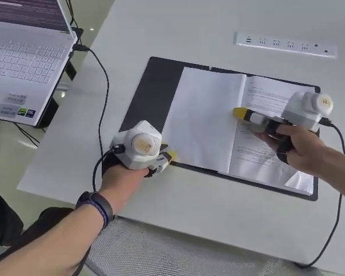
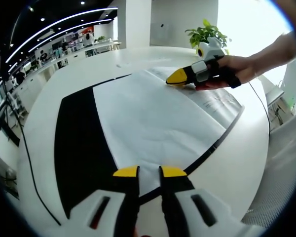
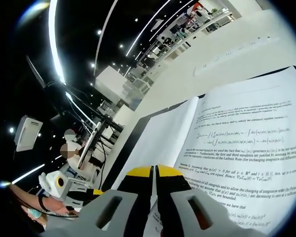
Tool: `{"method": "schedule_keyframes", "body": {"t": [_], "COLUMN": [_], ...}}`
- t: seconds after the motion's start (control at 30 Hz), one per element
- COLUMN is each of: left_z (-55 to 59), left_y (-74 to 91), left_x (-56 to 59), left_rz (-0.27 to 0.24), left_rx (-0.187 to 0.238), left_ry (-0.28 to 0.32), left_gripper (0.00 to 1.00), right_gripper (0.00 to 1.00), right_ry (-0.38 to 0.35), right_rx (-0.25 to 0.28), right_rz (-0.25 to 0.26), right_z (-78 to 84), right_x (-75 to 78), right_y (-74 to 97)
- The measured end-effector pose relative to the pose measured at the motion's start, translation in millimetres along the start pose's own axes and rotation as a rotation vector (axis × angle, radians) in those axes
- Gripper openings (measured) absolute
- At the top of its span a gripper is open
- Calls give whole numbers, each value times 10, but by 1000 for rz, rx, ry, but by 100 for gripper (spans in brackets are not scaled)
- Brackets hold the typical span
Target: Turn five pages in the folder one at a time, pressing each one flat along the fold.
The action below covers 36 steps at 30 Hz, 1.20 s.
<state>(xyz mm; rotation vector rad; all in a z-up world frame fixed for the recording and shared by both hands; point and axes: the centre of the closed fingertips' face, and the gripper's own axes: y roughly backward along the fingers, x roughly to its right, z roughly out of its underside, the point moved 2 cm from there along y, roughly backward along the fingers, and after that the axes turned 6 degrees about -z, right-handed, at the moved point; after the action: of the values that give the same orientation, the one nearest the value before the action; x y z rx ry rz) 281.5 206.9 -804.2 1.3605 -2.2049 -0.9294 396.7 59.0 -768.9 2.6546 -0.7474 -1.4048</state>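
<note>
Bare lanes on the white table point(image 1: 178, 34): a wide strip across the top of the frame, and another along the bottom below the open black folder point(image 1: 152, 86). Silver laptop point(image 1: 23, 52) blocks the upper left. A thin black cable point(image 1: 103, 86) snakes down the gap between laptop and folder to the left gripper point(image 1: 167, 156), parked at the folder's lower edge, jaws slightly apart. White power strip point(image 1: 284, 44) at upper right, well apart from the folder; lane between is passable. Right gripper point(image 1: 240, 112) sits on the fold at right centre, jaws together. The blank white page point(image 1: 201, 115) between the grippers is unobstructed.
</note>
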Motion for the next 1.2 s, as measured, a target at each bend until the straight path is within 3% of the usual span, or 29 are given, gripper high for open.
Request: {"method": "schedule_keyframes", "body": {"t": [0.37,0.73,0.83,0.97,1.2], "left_z": [2,3,3,0,3], "left_y": [-1,4,9,11,-1], "left_x": [8,17,22,8,-18], "left_rz": [-2,-9,-12,-15,-21], "left_rx": [-1,-2,1,5,7], "left_ry": [-3,0,-3,13,20], "left_gripper": [15,14,15,13,10], "right_gripper": [0,0,0,0,0], "right_ry": [-5,-15,-29,-78,-135], "right_rx": [-11,16,37,84,174], "right_rz": [-12,6,15,32,72], "right_z": [-17,-214,-299,-359,-584], "right_x": [54,250,352,355,619], "right_y": [-14,-167,-215,-244,-360]}}
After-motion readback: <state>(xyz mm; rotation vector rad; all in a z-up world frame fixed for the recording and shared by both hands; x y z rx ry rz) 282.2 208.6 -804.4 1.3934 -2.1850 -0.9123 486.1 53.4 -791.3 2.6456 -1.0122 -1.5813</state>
